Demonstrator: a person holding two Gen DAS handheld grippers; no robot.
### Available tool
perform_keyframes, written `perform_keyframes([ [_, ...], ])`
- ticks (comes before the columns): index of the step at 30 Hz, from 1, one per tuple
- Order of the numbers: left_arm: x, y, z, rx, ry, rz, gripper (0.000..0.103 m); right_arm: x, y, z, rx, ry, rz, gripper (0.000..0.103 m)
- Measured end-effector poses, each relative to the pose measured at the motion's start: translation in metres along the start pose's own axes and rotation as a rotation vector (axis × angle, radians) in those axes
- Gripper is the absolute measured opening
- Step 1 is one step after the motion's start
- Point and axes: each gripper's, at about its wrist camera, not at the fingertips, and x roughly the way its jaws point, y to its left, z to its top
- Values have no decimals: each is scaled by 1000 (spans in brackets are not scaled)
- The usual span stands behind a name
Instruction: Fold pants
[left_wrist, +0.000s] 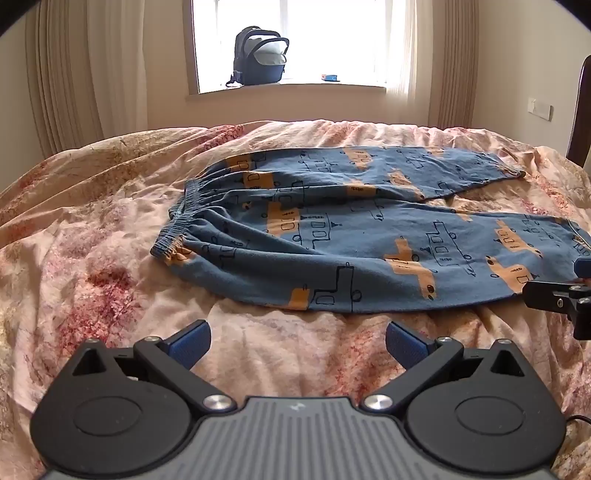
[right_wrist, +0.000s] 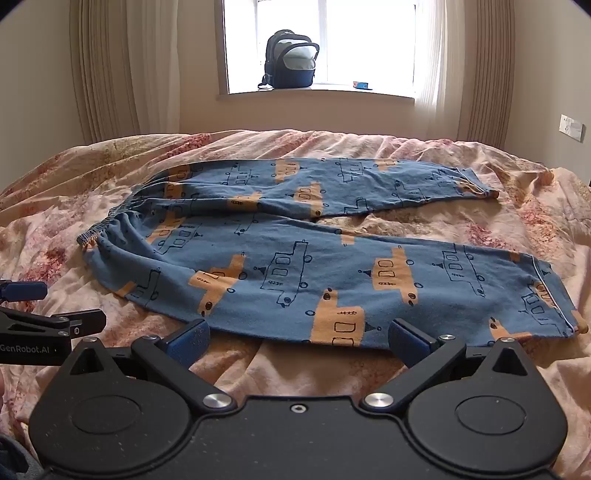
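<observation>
Blue pants (left_wrist: 351, 229) (right_wrist: 295, 266) printed with orange vehicles lie spread flat on the bed, waistband to the left, both legs running right and splayed apart. My left gripper (left_wrist: 297, 345) hovers open over bare bedcover, just short of the pants' near edge below the waist. My right gripper (right_wrist: 297, 343) is open too, its blue pads at the near edge of the closer leg, with nothing between them. The right gripper's fingers (left_wrist: 554, 291) show at the right edge of the left wrist view; the left gripper's fingers (right_wrist: 51, 317) show at the left edge of the right wrist view.
The bed wears a rumpled pink floral cover (left_wrist: 92, 221) (right_wrist: 517, 221). Beyond its far edge is a window sill holding a dark backpack (left_wrist: 260, 57) (right_wrist: 291, 61) and a small blue object (left_wrist: 328, 77). Curtains hang on both sides; a dark headboard (left_wrist: 583, 110) stands right.
</observation>
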Motion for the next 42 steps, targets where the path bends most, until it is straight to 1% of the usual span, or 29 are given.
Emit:
perform_keyframes([
  [42, 3, 0, -3, -2, 8, 0, 103, 0, 0, 0, 0, 1, 0, 103],
])
